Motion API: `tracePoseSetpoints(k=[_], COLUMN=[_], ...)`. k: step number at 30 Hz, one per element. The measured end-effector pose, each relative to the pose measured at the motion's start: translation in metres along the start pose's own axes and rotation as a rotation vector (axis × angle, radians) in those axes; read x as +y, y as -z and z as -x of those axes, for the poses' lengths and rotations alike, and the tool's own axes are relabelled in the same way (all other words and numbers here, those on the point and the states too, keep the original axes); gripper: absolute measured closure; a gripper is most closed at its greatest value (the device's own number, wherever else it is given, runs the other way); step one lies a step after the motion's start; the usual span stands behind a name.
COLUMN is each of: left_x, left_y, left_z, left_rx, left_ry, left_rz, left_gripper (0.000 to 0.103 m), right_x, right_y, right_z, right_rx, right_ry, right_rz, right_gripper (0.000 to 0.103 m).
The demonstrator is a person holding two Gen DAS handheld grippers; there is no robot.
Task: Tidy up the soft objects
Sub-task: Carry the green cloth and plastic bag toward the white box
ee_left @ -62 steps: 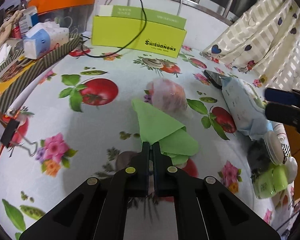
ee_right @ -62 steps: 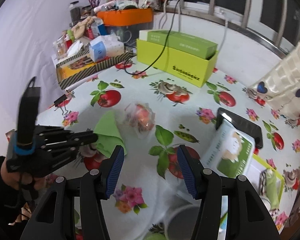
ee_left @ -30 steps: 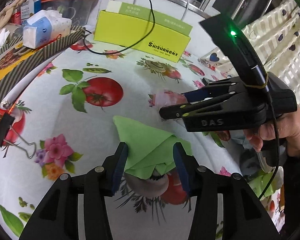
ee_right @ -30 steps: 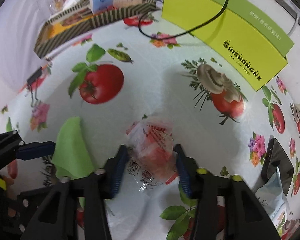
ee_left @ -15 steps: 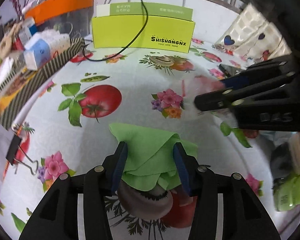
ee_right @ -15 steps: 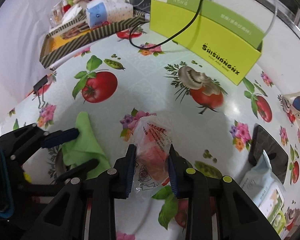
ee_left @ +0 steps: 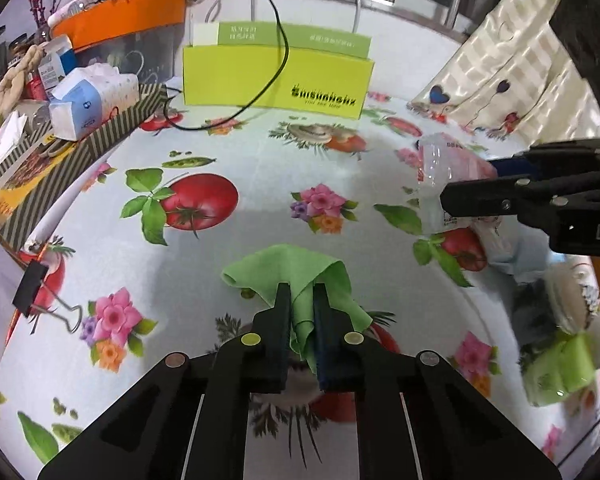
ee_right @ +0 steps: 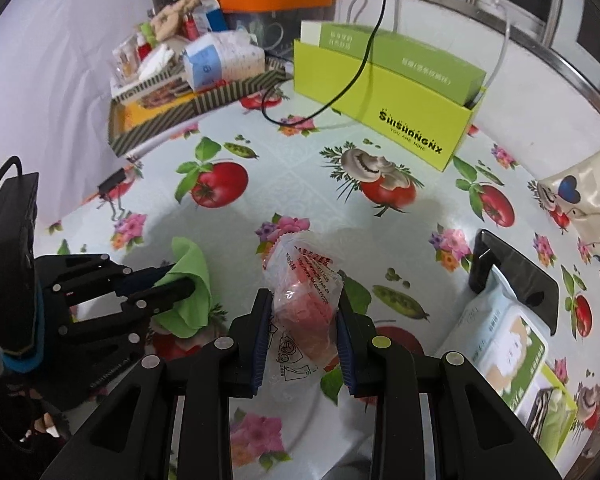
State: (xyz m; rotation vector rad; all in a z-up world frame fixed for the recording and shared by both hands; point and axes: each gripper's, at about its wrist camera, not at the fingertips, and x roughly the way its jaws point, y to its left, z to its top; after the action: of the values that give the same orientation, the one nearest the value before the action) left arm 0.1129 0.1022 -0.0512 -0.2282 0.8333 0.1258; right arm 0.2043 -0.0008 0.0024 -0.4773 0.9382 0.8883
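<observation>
While both grippers sit over the table (ee_left: 260, 208) with its fruit-and-flower cloth, each has a soft thing in its jaws. Left gripper (ee_left: 302, 304): jaws drawn nearly together, pinching a bunched fold of the green cloth (ee_left: 296, 272); the rest of the cloth fans out ahead of the fingertips and droops toward the tabletop (whether its far edge touches the table cannot be told). In the right wrist view the same cloth (ee_right: 190, 284) hangs off the left gripper (ee_right: 176, 280) at the left side. Right gripper (ee_right: 302, 312): jaws at a middling width, blue pads pressed against both sides of a clear plastic bag (ee_right: 304, 300) with pinkish-red contents and red print; the bag's crimped top sticks up past the fingertips. Seen from the left wrist, that bag (ee_left: 444, 168) is at the right, clamped in the right gripper (ee_left: 460, 184). Background: yellow-green box (ee_right: 400, 120) with a black cable (ee_left: 276, 64) draped over it, striped tray (ee_left: 84, 148) of clutter, a black binder clip (ee_left: 32, 288) at the table's left edge, a wipes pack (ee_right: 500, 336) near a black phone (ee_right: 516, 276).
</observation>
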Motion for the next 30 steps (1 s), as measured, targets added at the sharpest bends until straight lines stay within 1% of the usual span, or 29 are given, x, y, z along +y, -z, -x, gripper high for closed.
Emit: tracePoseSetpoints(k=[5, 10, 14, 21, 30], left_x=[-0.005, -0.009, -0.016, -0.028, -0.045], left_y=[0.003, 0.007, 0.009, 0.011, 0.009], left_z=[0.032, 0.057, 0.072, 0.088, 0.098], left_rx=[-0.057, -0.094, -0.116, -0.135, -0.146], left_ry=[0.032, 0.067, 0.088, 0.118, 0.142], left_rz=[-0.004, -0.005, -0.014, -0.03, -0.061], left_gripper=[0.093, 0.093, 0.093, 0.093, 0.093], right_x=[0.007, 0.014, 0.02, 0.024, 0.026], right_y=[0.014, 0.032, 0.046, 0.067, 0.081], right_z=[0.025, 0.052, 0.068, 0.091, 0.103], right_rx=[-0.057, -0.122, -0.158, -0.203, -0.23], right_ry=[-0.015, -0.025, -0.026, -0.006, -0.004], right_rz=[-0.019, -0.051, -0.066, -0.087, -0.096], right_gripper=[0.075, 0.075, 0.075, 0.075, 0.075])
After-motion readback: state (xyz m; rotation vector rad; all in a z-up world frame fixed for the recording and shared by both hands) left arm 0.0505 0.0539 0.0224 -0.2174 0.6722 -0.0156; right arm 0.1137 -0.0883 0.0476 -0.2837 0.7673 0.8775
